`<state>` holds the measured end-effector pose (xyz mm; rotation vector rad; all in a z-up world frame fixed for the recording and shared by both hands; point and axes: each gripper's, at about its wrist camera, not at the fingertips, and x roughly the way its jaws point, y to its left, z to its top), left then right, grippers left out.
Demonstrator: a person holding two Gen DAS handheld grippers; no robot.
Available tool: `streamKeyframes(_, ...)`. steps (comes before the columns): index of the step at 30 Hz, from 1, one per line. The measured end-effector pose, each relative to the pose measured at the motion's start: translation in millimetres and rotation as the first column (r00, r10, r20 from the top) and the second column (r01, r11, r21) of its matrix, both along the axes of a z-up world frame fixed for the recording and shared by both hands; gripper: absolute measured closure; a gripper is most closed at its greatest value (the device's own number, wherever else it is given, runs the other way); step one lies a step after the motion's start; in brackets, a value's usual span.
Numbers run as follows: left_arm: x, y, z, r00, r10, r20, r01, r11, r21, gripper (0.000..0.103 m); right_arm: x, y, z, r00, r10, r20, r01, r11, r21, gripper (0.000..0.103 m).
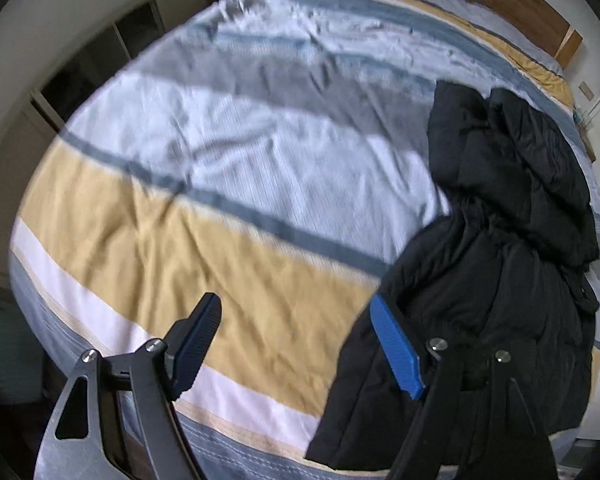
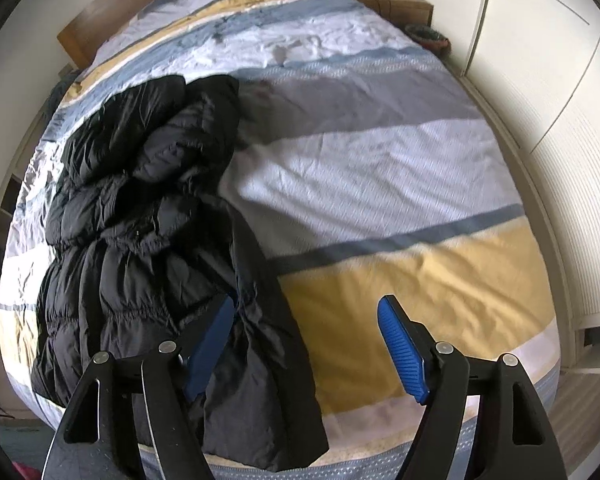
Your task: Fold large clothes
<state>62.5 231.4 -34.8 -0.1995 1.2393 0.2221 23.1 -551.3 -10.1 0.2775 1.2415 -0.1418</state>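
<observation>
A black puffer jacket (image 1: pixel 500 260) lies bunched in a long heap on the striped bed cover (image 1: pixel 220 160), at the right of the left wrist view. My left gripper (image 1: pixel 294 304) is open above the cover, and its right fingertip (image 1: pixel 384 320) sits over the jacket's left edge. In the right wrist view the jacket (image 2: pixel 140 220) fills the left side. My right gripper (image 2: pixel 308 304) hangs open over the jacket's lower right flap. The left pad (image 2: pixel 210 344) is above the black fabric and the right pad (image 2: pixel 400 348) above the yellow stripe. Neither gripper holds anything.
The bed cover (image 2: pixel 380 160) has blue, grey, white and yellow stripes and is wrinkled. A wooden headboard (image 2: pixel 84 24) and a nightstand (image 2: pixel 396 4) stand at the far end. A white wardrobe (image 2: pixel 560 80) runs along the bed's right side. The bed's foot edge is just below the grippers.
</observation>
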Motion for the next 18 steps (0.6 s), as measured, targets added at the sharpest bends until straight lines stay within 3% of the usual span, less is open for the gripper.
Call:
streamKeyframes(8, -29.9, -23.1, -56.5, 0.997, -0.049, -0.062, 0.039, 0.986, -0.164, 0.027, -14.6, 17.1, -26.1, 0.998, 0.017, -0.06, -0.014, 0.999, 0.035, 0.028)
streamKeyframes(18, -26.2, -38.0, -113.6, 0.994, -0.059, -0.092, 0.021, 0.931, -0.365, 0.027, -28.9, 31.6, -83.3, 0.988, 0.06, -0.139, -0.044, 0.992, 0.114, 0.026)
